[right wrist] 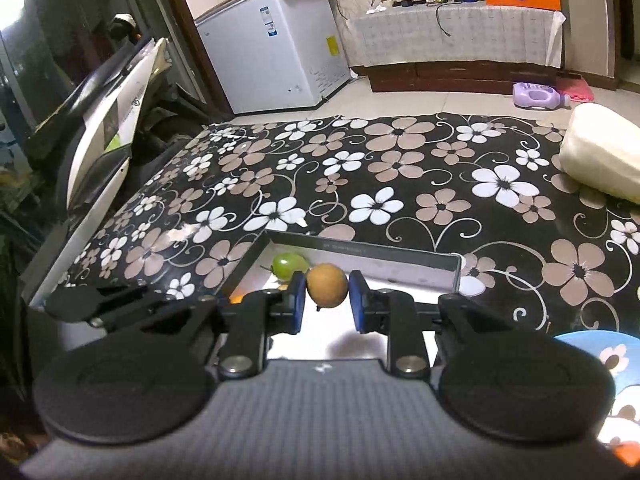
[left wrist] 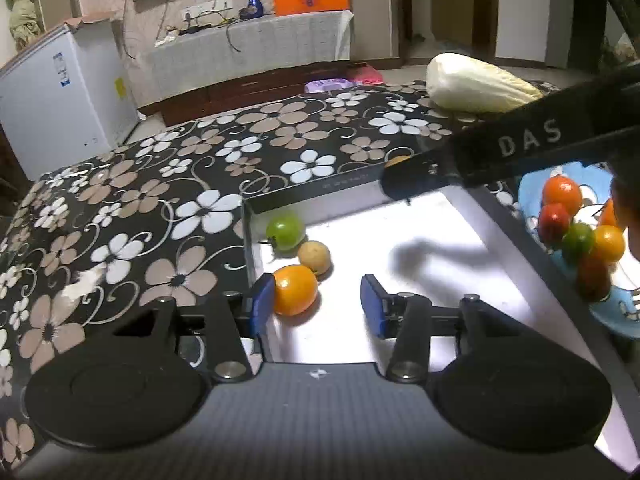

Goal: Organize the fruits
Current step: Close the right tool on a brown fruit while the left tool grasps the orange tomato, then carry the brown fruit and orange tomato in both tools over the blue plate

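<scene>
Fruit: small brown round fruit [right wrist: 327, 285], firm, smooth, light; right gripper [right wrist: 327, 296] fingers clenched across its middle. Left gripper [left wrist: 318, 306] fingers released beside orange [left wrist: 295, 290], which is round and may roll.

The right gripper's arm [left wrist: 520, 140] crosses the left wrist view and hides the tray's [left wrist: 348, 184] far right corner and most of a brown fruit [left wrist: 397, 160] behind it. The blue plate [left wrist: 616, 316] runs off the right edge; its nearest fruit [left wrist: 594, 278] is blurred. In the right wrist view the cabbage [right wrist: 600, 156] is cut off at the right, and the gripper body covers the tray's near half.
</scene>
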`<state>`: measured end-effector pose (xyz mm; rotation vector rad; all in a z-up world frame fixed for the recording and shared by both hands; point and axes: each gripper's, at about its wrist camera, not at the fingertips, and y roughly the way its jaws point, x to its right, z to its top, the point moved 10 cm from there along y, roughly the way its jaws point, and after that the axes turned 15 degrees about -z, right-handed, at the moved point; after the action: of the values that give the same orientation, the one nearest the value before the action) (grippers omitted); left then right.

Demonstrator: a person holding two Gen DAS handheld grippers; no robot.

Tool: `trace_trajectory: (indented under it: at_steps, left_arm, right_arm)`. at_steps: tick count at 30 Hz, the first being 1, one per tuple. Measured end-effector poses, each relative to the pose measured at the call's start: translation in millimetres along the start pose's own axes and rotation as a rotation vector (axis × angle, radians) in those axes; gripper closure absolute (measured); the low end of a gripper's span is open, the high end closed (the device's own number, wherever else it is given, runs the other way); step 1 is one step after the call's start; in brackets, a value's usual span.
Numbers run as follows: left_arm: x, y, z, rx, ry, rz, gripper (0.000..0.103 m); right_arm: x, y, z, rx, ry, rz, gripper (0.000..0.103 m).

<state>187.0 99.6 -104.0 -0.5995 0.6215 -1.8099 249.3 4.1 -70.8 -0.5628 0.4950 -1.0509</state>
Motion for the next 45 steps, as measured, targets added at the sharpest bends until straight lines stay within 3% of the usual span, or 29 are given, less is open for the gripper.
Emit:
trace_trajectory:
  at_steps: [3, 6, 10, 14, 17, 23, 24, 25, 26, 27, 45]
  left_arm:
    - [15.7, -14.0, 6.3, 0.06, -0.017, -0.143, 0.051]
    - [12.9, -20.0, 5.6, 0.074, 0.016, -0.087, 0.05]
    - [1.7, -1.1, -8.0, -0.031, -0.04, -0.044, 0.049]
    - [6.9, 3.9, -10.1, -0.059, -0.042, -0.053, 0.049]
    - [4.0, 9.0, -10.3, -0.074, -0.111, -0.07, 0.047]
    - [17.7, 21.5, 0.6, -0.068, -0.097, -0.054, 0.048]
    - [18.2, 26.1, 0.3, -0.078, -0.095, -0.042, 0.051]
    - [17.6, 30.0, -0.8, -0.091, -0.099, -0.035, 0.061]
    - [17.3, 32.0, -1.2, -0.1, -0.106, -0.031, 0.063]
    - [16.4, 31.1, -0.1, -0.091, -0.11, -0.027, 0.067]
    - [41.6, 5.5, 17.1, -0.044, -0.088, 0.005, 0.067]
  right_arm:
    - [-1.5, -1.7, 0.2, 0.004, -0.002, 0.003, 0.076]
    - [1.0, -2.9, 2.2, 0.009, 0.009, 0.003, 0.076]
    - [2.9, -3.5, 2.9, 0.011, 0.012, 0.0, 0.076]
    - [4.5, -3.9, 3.8, 0.013, 0.014, 0.001, 0.077]
    - [4.3, -5.2, 3.3, 0.015, 0.014, -0.001, 0.077]
    - [8.7, -6.1, -0.5, 0.01, -0.007, -0.024, 0.076]
    - [10.2, -6.7, -0.7, 0.01, -0.004, -0.025, 0.076]
    - [11.2, -7.5, -1.1, 0.01, -0.003, -0.026, 0.076]
    - [12.0, -8.5, -1.6, 0.01, -0.004, -0.027, 0.076]
    - [12.9, -9.7, -2.3, 0.01, -0.007, -0.027, 0.077]
    - [25.1, -47.3, -13.5, 0.04, -0.038, -0.028, 0.077]
